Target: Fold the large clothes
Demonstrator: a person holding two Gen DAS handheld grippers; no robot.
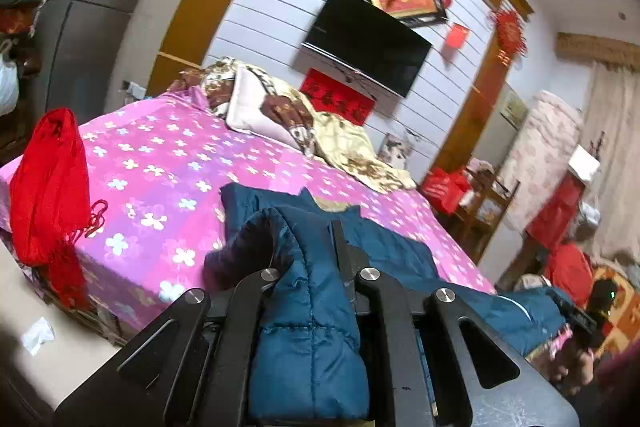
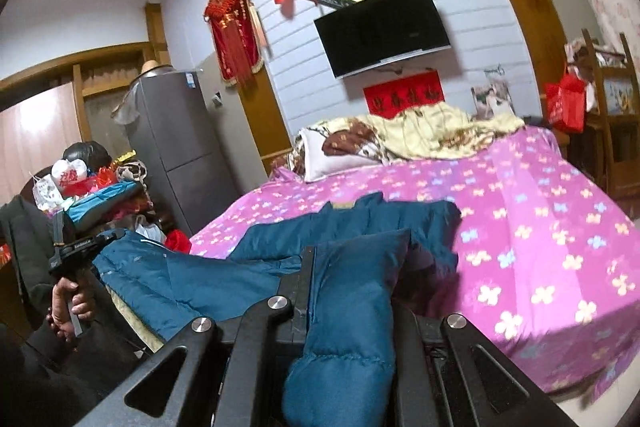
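Two grippers lift the blue jacket off the bed

The left gripper [image 1: 316, 267] and the right gripper [image 2: 344, 267] are each clenched on one end of the puffy blue jacket [image 1: 312, 327], whose far part lies on the pink bed [image 1: 160, 163]. To fold well, I think both ends should move over level and together.

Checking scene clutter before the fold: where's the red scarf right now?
Left wrist view only: the red scarf hangs at the left edge of the pink floral bed, well left of the blue puffer jacket.
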